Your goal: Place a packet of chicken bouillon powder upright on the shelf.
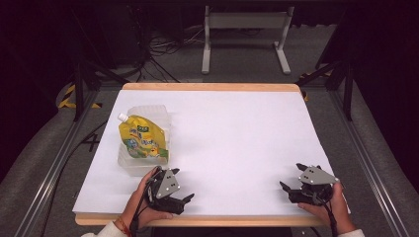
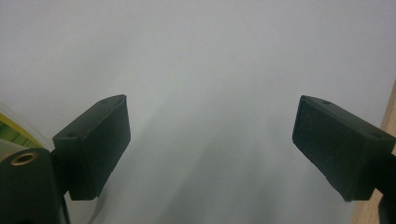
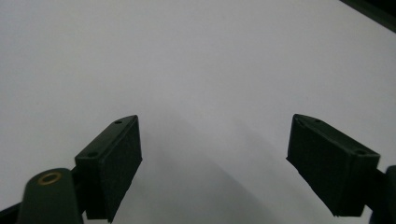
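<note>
One yellow spouted pouch (image 1: pixel 140 138) lies in one clear plastic tray (image 1: pixel 159 116) on the left half of a white-covered table (image 1: pixel 232 133), with two grippers resting near the front edge.

The pouch's white cap points toward the far left corner; its printed label is too small to read, and the tray's near wall is hard to make out against the white sheet. The left gripper (image 1: pixel 184 199) sits just in front of the tray, held by the left hand (image 1: pixel 141 202), its jaws spread wide with nothing between them. The right gripper (image 1: pixel 291 178), well apart at the front right in the right hand (image 1: pixel 336 207), is likewise wide and empty. In the left gripper view a sliver of yellow shows at the left edge, cut off.
</note>
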`<state>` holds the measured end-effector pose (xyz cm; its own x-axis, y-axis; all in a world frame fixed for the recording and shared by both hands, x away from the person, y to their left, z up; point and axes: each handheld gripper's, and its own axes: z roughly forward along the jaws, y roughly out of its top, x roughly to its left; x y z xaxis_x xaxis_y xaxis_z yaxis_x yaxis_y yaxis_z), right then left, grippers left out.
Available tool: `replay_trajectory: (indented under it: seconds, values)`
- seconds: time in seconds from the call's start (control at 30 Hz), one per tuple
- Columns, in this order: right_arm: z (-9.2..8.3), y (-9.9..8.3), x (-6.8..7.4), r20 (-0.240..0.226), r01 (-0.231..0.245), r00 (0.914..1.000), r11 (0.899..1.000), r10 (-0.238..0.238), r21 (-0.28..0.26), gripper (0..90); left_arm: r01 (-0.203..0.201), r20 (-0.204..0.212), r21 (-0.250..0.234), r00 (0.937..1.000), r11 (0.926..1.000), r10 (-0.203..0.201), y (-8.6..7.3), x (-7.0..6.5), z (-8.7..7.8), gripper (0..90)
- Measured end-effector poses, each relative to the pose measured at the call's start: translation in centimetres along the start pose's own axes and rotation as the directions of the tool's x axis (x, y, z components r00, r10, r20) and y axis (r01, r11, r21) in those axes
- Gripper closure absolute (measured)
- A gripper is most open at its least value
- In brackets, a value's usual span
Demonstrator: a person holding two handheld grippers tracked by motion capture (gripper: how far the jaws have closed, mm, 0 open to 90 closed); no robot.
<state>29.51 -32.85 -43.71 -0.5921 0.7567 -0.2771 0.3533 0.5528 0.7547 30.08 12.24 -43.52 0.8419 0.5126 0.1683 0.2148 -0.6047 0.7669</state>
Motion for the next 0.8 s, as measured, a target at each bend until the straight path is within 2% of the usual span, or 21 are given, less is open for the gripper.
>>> replay_trajectory:
  seconds: [0.2,0.47,0.73,0.8]
  values:
    - [-1.3,-1.9,-0.4,0.019,-0.08,0.9966,0.997,0.08,-0.007,17.1,-0.012,0.022,-0.001,0.9997,0.9999,0.012,-0.1,0.1,0.0,11.6]
    - [-2.4,-3.0,-0.4,0.034,-0.133,0.9904,0.991,0.134,-0.016,16.9,-0.006,0.037,-0.001,0.9993,1.0,0.006,-0.1,0.3,0.2,11.4]
    - [-2.4,-2.9,-0.4,0.056,-0.126,0.9903,0.992,0.127,-0.023,16.9,-0.024,0.046,0.005,0.9987,0.9997,0.024,-0.2,0.1,0.4,11.4]
    - [-2.4,-2.7,-0.3,0.062,-0.121,0.9905,0.992,0.122,-0.025,16.9,-0.018,0.054,0.006,0.9984,0.9998,0.018,-0.2,0.0,0.5,11.4]
